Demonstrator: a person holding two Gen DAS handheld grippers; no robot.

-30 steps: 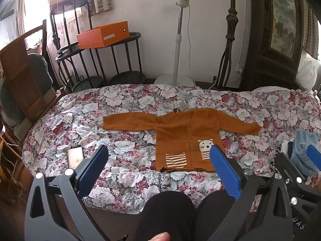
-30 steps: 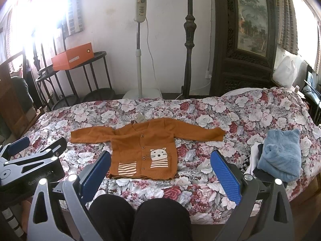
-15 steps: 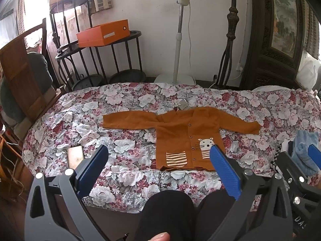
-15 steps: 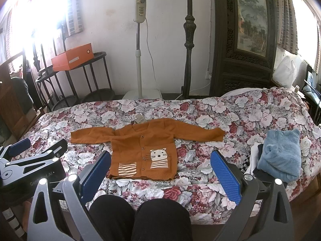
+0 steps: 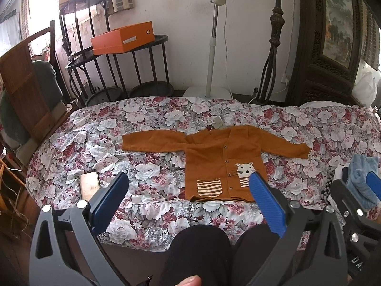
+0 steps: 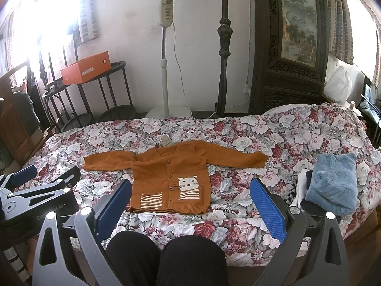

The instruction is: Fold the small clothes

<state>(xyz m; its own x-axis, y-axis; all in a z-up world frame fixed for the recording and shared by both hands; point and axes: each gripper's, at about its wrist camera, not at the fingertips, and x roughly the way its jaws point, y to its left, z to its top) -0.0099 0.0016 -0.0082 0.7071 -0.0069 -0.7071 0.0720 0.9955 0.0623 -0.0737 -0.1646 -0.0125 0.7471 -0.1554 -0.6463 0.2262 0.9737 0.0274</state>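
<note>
A small orange-brown cardigan [image 5: 219,157] with a cat face and striped pockets lies flat, sleeves spread, on the flowered bed cover [image 5: 147,166]; it also shows in the right wrist view as the cardigan [image 6: 171,171]. My left gripper [image 5: 188,190] is open, held above the near bed edge, apart from the cloth. My right gripper [image 6: 190,195] is open too, with nothing between its blue pads, just short of the cardigan's hem. A paper tag [image 6: 166,140] sticks out at the collar.
A pile of folded clothes topped by a blue fleece [image 6: 333,186] sits at the bed's right. A phone-like slab [image 5: 89,186] lies at the near left. The person's dark knees [image 6: 166,257] are below. Behind stand a fan [image 6: 164,47], a metal rack with an orange box [image 5: 122,38], and a carved screen.
Both grippers have drifted back very slightly; the cardigan lies as before.
</note>
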